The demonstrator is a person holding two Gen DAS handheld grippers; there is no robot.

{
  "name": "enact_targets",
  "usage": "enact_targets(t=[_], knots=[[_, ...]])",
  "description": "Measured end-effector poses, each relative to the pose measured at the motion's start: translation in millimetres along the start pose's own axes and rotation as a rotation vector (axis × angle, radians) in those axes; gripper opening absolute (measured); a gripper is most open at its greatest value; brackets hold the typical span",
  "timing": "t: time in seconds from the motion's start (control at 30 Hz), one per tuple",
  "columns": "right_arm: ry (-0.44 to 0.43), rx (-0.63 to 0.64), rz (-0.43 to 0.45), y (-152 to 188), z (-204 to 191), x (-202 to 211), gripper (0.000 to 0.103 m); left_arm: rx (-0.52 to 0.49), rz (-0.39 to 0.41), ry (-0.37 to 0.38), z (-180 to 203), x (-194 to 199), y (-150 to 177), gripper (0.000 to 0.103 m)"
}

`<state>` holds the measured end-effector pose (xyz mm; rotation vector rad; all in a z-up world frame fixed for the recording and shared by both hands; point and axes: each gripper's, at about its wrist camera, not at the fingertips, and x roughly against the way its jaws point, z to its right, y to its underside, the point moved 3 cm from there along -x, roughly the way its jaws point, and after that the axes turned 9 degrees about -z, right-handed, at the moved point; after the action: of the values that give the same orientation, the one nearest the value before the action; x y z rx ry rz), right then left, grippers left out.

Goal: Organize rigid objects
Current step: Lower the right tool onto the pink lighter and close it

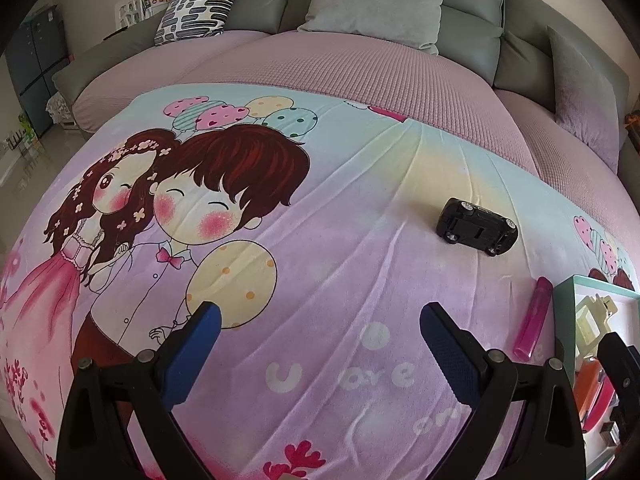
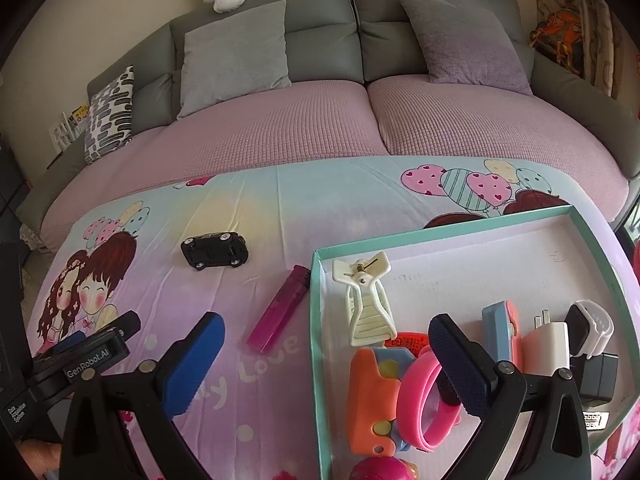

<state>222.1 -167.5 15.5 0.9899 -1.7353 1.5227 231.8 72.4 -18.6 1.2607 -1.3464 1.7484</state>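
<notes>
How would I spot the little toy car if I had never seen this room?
Start at the cartoon-printed blanket spread in front of the grey sofa, then find the teal-rimmed tray on it. Two things lie loose on the blanket left of the tray: the toy car is the farther one, black and flipped wheels-up, whereas its neighbour is a slim pink lighter.

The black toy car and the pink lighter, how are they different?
The toy car is black and chunky; the lighter is pink, long and slim. The toy car lies flipped, wheels showing; the lighter lies flat. The lighter sits nearer the box. Both remain outside it, on the blanket.
</notes>
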Motion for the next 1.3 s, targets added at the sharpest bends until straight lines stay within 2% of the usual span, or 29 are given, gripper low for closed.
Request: enact_targets(t=[0.17, 0.33, 0.4, 0.47, 0.53, 0.6, 0.73, 0.8, 1.07, 1.3], knots=[[-0.065, -0.047, -0.046, -4.9, 0.6, -15.0, 0.101, 0.001, 0.006, 0.004, -4.1, -6.9, -4.0, 0.1], [-0.096, -0.043, -0.081, -19.3, -3.0, -25.6, 0.085, -0.005, 0.008, 0.011, -6.2, -14.5, -6.5, 0.1], [-0.112, -0.038, -0.094, -26.1, -5.4, -27.6, 0.082, -0.007, 0.012, 0.01, -7.2, -16.8, -7.6, 0.1], [-0.107, -0.02, -0.096, -32.2, -8.8, -27.3, 0.08, -0.005, 0.012, 0.016, -8.6, -18.6, -8.3, 0.1], [-0.085, 0.002, -0.098, -37.1, -12.2, -27.7, 0.071, -0.002, 0.013, 0.025, -8.9, -20.5, -8.4, 0.1], [-0.076, 0.016, -0.109, -40.0, -15.1, -29.1, 0.067, 0.001, 0.017, 0.034, -8.3, -21.7, -8.6, 0.1], [-0.039, 0.046, -0.1, -48.0, -17.1, -25.2, 0.064, 0.004, 0.015, 0.073, -5.0, -26.1, -8.9, 0.1], [-0.038, 0.055, -0.101, -51.5, -19.1, -23.2, 0.056, 0.004, 0.007, 0.081, -3.6, -28.3, -8.1, 0.1], [-0.105, 0.111, -0.192, -38.3, -40.8, -36.3, 0.051, 0.027, 0.008, 0.078, -13.4, -28.9, -8.4, 0.1], [-0.087, 0.124, -0.26, -24.1, -46.8, -55.8, 0.049, 0.044, 0.004, 0.083, -20.6, -30.7, -8.6, 0.1]])
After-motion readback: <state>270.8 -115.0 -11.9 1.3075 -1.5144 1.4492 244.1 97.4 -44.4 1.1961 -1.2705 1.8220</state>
